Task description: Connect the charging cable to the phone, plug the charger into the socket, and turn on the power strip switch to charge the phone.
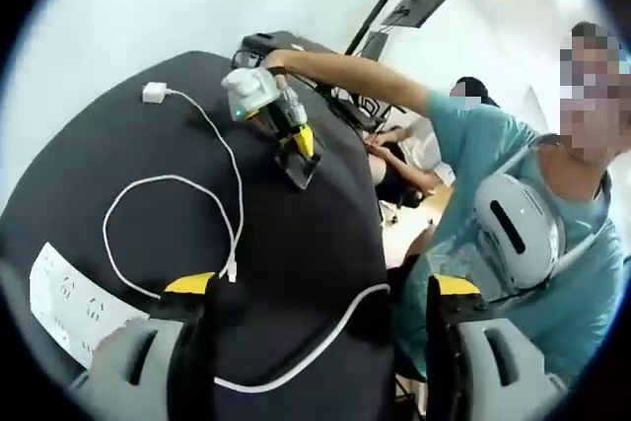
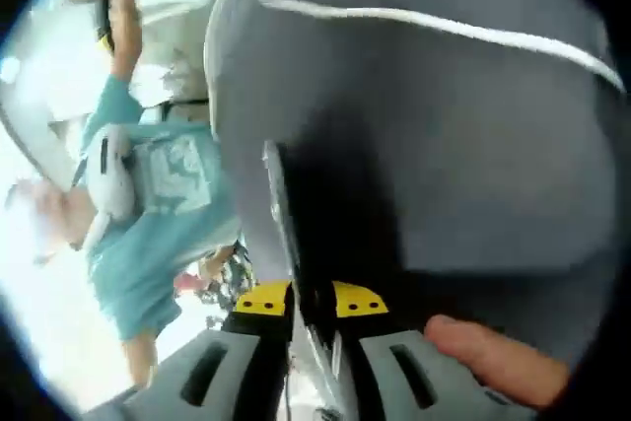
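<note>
In the left gripper view my left gripper hangs with its yellow-tipped jaws spread wide and nothing between them, poised over the black table. Just ahead of the left jaw lies the plug end of the white charging cable, which loops across the cloth and runs back to the white charger at the far edge. I judge the wide jaws are meant to come down on that plug end. A thicker white cord crosses between my jaws; at lower left sits the white power strip, sockets up. Further off, my right gripper presses down on a dark flat slab, the phone, I think, holding it steady for the cable.

In the right gripper view my right gripper has its jaws drawn narrow, clamped on the thin edge of that phone, seen edge-on. A fingertip rests by the right jaw. The white cord runs over the table beyond. The person's teal shirt shows left.
</note>
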Action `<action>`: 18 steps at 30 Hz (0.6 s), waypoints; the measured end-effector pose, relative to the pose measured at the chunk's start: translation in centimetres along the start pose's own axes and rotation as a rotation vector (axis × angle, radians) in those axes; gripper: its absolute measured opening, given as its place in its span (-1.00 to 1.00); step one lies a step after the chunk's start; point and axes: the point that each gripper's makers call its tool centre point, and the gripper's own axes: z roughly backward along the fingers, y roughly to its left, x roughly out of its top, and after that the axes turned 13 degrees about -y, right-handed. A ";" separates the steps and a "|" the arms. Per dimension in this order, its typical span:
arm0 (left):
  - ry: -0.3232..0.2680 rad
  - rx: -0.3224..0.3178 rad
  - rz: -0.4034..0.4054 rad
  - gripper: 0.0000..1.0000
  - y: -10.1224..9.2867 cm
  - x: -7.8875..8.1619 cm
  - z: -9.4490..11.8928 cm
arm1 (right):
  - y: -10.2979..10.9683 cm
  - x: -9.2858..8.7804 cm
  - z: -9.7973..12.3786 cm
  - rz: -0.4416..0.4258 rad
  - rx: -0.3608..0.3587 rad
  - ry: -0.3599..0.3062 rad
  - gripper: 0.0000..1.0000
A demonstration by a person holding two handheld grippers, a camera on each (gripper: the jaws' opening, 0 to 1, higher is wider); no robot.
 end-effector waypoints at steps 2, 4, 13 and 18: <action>-0.014 -0.003 0.001 0.64 -0.1 0.4 -0.1 | -0.7 1.2 1.2 0.034 -0.061 -0.095 -0.67; -0.013 -0.003 -0.009 0.64 -0.1 0.5 -0.1 | -0.9 1.9 2.2 -0.005 -0.097 -0.165 -0.55; -0.041 0.009 -0.036 0.63 -0.4 -0.3 0.7 | -0.8 5.5 6.8 0.074 -0.229 -0.646 -0.52; -0.065 0.010 -0.049 0.63 -1.2 -1.5 1.7 | 2.9 8.0 7.9 0.250 -0.251 -0.940 -0.49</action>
